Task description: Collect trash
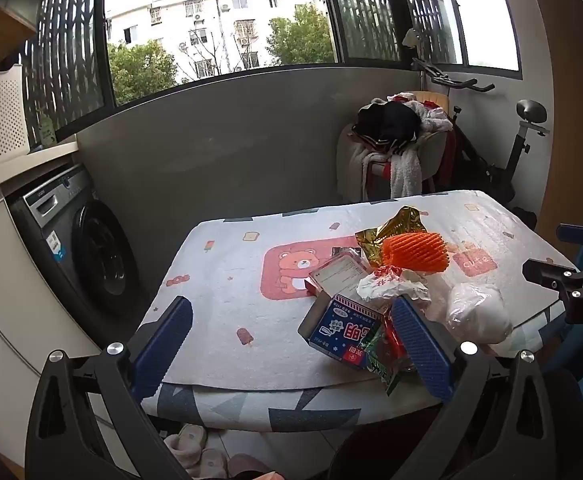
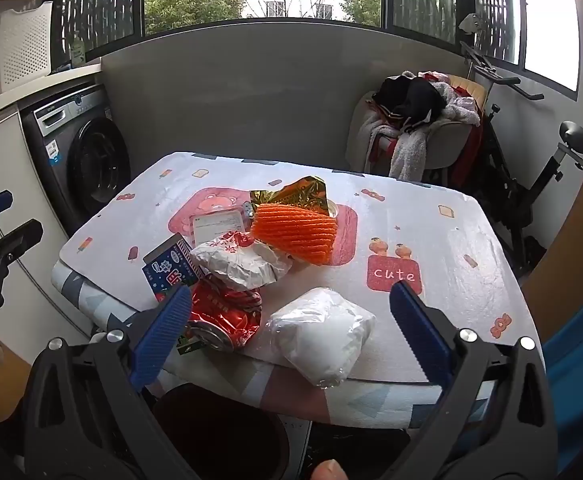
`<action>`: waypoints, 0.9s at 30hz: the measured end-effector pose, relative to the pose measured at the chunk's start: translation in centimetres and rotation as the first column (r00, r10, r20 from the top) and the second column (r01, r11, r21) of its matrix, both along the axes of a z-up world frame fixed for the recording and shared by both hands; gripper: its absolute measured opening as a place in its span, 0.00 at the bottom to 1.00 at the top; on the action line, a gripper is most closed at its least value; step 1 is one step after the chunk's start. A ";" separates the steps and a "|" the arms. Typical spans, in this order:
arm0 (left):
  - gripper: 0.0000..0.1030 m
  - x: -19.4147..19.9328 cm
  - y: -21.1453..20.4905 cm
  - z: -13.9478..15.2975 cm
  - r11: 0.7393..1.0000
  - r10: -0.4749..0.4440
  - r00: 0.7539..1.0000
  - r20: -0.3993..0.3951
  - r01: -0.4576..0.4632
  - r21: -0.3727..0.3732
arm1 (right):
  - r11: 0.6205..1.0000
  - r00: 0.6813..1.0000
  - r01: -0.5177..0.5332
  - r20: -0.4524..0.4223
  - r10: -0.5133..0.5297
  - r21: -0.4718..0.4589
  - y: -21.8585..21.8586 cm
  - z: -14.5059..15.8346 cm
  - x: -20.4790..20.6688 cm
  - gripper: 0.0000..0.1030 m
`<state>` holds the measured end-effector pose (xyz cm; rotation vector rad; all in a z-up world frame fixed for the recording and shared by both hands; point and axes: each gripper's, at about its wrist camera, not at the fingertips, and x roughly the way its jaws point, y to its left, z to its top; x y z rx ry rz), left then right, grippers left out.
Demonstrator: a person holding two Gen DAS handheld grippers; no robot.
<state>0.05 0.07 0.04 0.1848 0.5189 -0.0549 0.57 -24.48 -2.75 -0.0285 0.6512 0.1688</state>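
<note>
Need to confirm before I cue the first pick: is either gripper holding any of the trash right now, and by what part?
Nothing is held. The left gripper and right gripper are both open, above the table's near edge.

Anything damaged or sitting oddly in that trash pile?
Yes. The red can is crushed and lies on its side at the table's near edge. The white bag beside it pokes past that edge, above the bin. The blue carton is tilted, one end flap open. Nothing spilled.
</note>
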 end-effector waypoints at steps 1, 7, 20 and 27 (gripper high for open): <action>0.95 0.0 0.1 0.0 1.000 0.000 1.000 -0.001 0.000 -0.003 | 1.000 1.000 0.001 -0.001 -0.001 -0.001 0.0 0.0 0.0 0.95; 0.95 -0.2 0.0 0.1 1.000 0.001 1.000 0.014 -0.001 0.012 | 1.000 1.000 -0.001 0.002 0.001 -0.001 0.0 0.0 0.0 0.95; 0.95 -0.2 0.3 0.2 1.000 0.018 1.000 0.013 -0.018 0.014 | 1.000 1.000 0.011 0.010 -0.011 -0.014 0.0 0.5 -0.3 0.95; 0.95 -0.2 0.4 0.3 1.000 0.018 1.000 0.013 -0.018 0.016 | 1.000 1.000 0.016 0.010 -0.016 -0.022 0.1 0.5 -0.2 0.95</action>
